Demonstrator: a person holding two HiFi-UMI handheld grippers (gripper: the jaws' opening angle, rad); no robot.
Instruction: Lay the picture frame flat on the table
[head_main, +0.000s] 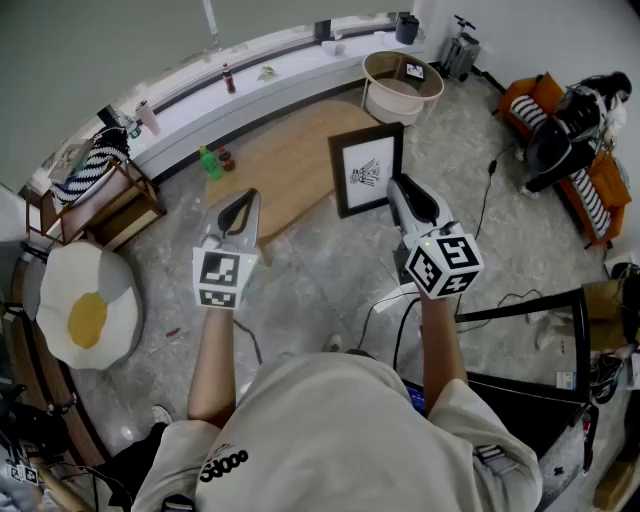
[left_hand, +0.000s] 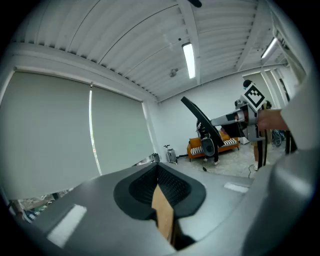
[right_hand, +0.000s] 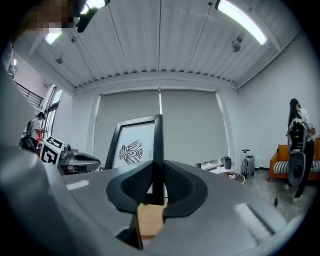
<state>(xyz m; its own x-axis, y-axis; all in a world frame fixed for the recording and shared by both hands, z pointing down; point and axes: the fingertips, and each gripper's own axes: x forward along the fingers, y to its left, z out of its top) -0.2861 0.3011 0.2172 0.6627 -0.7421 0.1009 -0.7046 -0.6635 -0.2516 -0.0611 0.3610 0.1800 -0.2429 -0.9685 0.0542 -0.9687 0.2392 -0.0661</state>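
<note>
Right gripper (head_main: 396, 186): jaws closed on the picture frame (head_main: 366, 170). In the right gripper view we see the frame's black right-hand edge running straight up between the two pads, both pads pressed on it. The jaws stand only as far apart as that edge is thick.

Left gripper (head_main: 240, 196): jaws together with nothing between them. The left gripper view shows the pads meeting along one line, with only a sliver of wood colour showing below them. It hangs to the left of the frame, well apart from it, touching nothing we can see.

The frame stands upright on the wooden surface (head_main: 285, 160), not flat, with its printed face towards us. The right gripper comes in from the near side of the frame and meets its right edge.

Writing and labels:
- The frame holds a white sheet with a black line drawing. There is a short line of small print beside the drawing, too small for us to read.
- Each gripper carries a cube with black-and-white square markers (head_main: 445, 262), patterns only, no text.
- There is dark lettering on the hem of the person's shirt, which we can't make out.

A green bottle (head_main: 210, 163) is on the same surface, far left of the frame.
</note>
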